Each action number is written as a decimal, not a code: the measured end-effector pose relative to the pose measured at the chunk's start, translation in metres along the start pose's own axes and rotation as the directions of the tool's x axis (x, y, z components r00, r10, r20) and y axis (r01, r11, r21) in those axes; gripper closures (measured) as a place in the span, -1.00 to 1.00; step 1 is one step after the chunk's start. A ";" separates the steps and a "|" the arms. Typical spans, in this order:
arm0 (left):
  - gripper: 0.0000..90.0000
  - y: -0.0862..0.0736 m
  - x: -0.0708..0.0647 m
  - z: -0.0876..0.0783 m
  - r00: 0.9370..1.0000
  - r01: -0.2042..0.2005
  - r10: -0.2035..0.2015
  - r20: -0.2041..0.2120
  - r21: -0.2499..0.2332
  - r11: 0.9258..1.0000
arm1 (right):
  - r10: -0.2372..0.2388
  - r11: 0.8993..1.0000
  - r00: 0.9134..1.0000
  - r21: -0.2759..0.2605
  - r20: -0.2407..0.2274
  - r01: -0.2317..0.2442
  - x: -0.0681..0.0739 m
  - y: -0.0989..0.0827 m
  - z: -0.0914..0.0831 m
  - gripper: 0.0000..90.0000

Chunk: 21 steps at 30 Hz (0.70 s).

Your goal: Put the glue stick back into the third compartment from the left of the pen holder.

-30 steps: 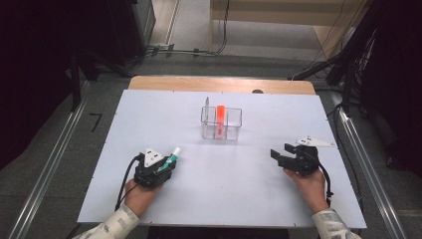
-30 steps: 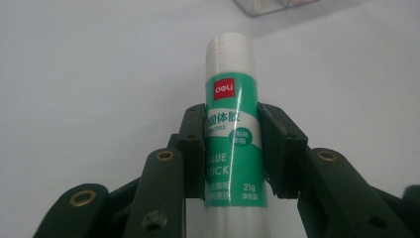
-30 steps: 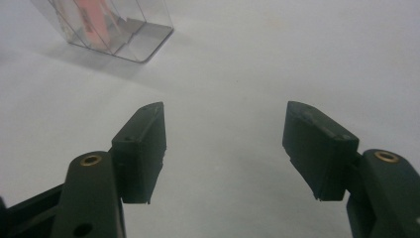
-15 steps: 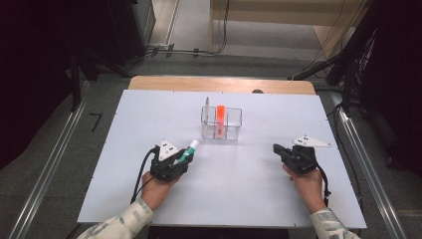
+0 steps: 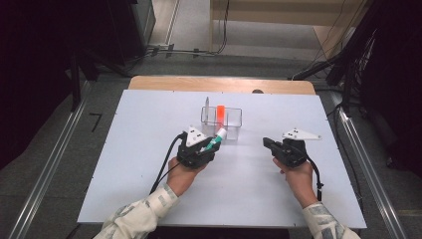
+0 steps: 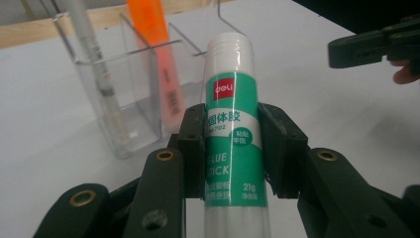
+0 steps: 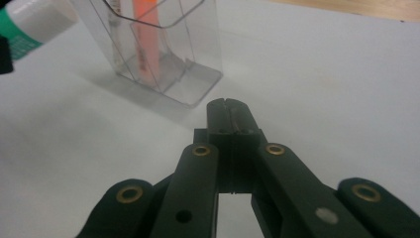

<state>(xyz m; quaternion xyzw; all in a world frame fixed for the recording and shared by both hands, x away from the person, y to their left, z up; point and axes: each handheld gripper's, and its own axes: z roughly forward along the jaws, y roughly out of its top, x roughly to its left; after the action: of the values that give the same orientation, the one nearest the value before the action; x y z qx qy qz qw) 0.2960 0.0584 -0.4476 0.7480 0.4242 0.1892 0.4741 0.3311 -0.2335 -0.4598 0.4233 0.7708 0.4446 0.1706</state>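
Observation:
A green and white glue stick (image 6: 233, 134) is clamped between the jaws of my left gripper (image 5: 208, 146), its white cap (image 5: 221, 133) pointing up and toward the clear holder (image 5: 233, 119). The holder is a see-through divided box with an orange highlighter (image 5: 220, 113) and a grey pen (image 5: 207, 105) standing in it. The left gripper hovers just in front of the holder's left half. My right gripper (image 5: 271, 145) sits to the right of the holder, jaws pressed together with nothing between them; they closed within the last second. In the right gripper view the shut gripper (image 7: 229, 110) points at the holder (image 7: 163, 44).
The white table top (image 5: 124, 164) ends at a wooden strip (image 5: 221, 84) at the back. Dark cables and equipment stands lie beyond the table on the floor. Open white surface stretches left of the left hand and in front of both hands.
The left gripper carried the glue stick rightward and forward, from the table's left part to just in front of the holder. The right gripper's jaws closed and the right hand shifted slightly.

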 end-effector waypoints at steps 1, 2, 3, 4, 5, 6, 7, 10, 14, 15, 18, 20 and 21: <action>0.46 0.002 -0.001 0.002 1.000 -0.004 0.004 0.003 0.001 1.000 | 0.002 1.000 1.000 0.000 -0.005 -0.002 0.002 0.002 0.002 0.96; 0.46 0.004 -0.003 0.005 1.000 -0.005 0.005 0.003 0.002 1.000 | -0.002 1.000 1.000 -0.003 -0.007 0.002 0.003 0.003 0.004 0.96; 0.46 0.006 -0.004 0.007 1.000 -0.006 0.006 0.002 0.003 1.000 | -0.006 1.000 1.000 -0.004 -0.010 0.006 0.005 0.005 0.006 0.96; 0.46 0.007 -0.005 0.008 1.000 -0.005 0.005 0.005 0.001 1.000 | -0.008 1.000 1.000 -0.002 -0.014 0.008 0.006 0.006 0.008 0.95; 0.46 0.009 -0.006 0.010 1.000 -0.008 0.008 0.004 0.002 1.000 | -0.007 1.000 1.000 -0.002 -0.015 0.007 0.007 0.007 0.010 0.96; 0.46 0.009 -0.006 0.011 1.000 -0.010 0.010 0.005 0.004 1.000 | -0.007 1.000 1.000 -0.003 -0.017 0.006 0.008 0.008 0.012 0.96; 0.46 0.010 -0.007 0.013 1.000 -0.008 0.008 0.004 0.001 1.000 | -0.011 1.000 1.000 -0.001 -0.020 0.011 0.009 0.009 0.014 0.96; 0.46 0.010 -0.007 0.016 1.000 -0.010 0.010 0.001 0.006 1.000 | -0.016 1.000 0.999 0.006 -0.029 0.016 0.013 0.011 0.021 0.96; 0.46 0.010 -0.006 0.019 1.000 -0.008 0.008 0.004 -0.004 1.000 | -0.021 1.000 0.999 0.007 -0.037 0.021 0.017 0.014 0.026 0.96; 0.46 0.010 -0.006 0.019 1.000 -0.010 0.010 0.005 -0.006 1.000 | -0.022 1.000 0.999 0.005 -0.037 0.022 0.018 0.014 0.027 0.96; 0.46 0.011 -0.007 0.021 1.000 -0.013 0.013 0.012 -0.008 1.000 | -0.021 1.000 0.999 0.012 -0.043 0.022 0.021 0.016 0.034 0.96; 0.46 0.012 -0.008 0.022 1.000 -0.013 0.014 0.017 -0.005 1.000 | -0.023 1.000 0.998 0.015 -0.051 0.024 0.024 0.017 0.037 0.96; 0.46 0.012 -0.009 0.023 1.000 -0.014 0.014 0.022 -0.007 1.000 | -0.026 1.000 0.998 0.015 -0.057 0.027 0.026 0.018 0.038 0.96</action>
<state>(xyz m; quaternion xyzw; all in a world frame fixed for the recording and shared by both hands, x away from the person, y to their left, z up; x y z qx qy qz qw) 0.3120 0.0364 -0.4473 0.7516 0.4128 0.1856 0.4799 0.3496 -0.1877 -0.4632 0.4014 0.7845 0.4479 0.1512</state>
